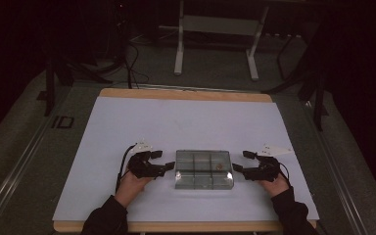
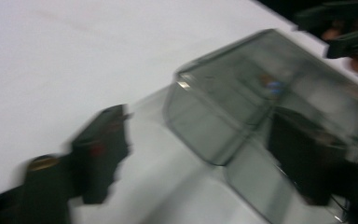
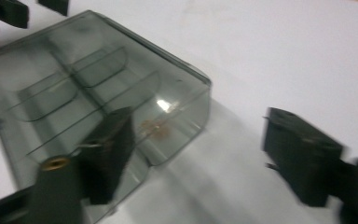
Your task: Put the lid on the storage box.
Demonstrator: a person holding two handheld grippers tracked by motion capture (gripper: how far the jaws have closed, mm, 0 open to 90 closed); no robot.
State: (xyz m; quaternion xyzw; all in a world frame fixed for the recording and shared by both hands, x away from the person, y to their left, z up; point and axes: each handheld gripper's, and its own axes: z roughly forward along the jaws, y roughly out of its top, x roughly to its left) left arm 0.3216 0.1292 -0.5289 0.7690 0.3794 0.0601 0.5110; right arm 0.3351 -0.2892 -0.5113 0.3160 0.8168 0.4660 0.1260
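My left tool (image 1: 168, 163) and right tool (image 1: 238, 165) both gape wide beside the ends of the clear box (image 1: 204, 169) on the surface (image 1: 127, 122), gripping nothing

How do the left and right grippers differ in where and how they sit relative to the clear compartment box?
The left gripper sits at the box's left end, the right gripper at its right end. In each gripper's own view, the left one's far jaw shows through the box wall at a corner; the right one's near jaw overlaps the box, its other jaw standing off over the white table. Both are open, jaws pointing inward.
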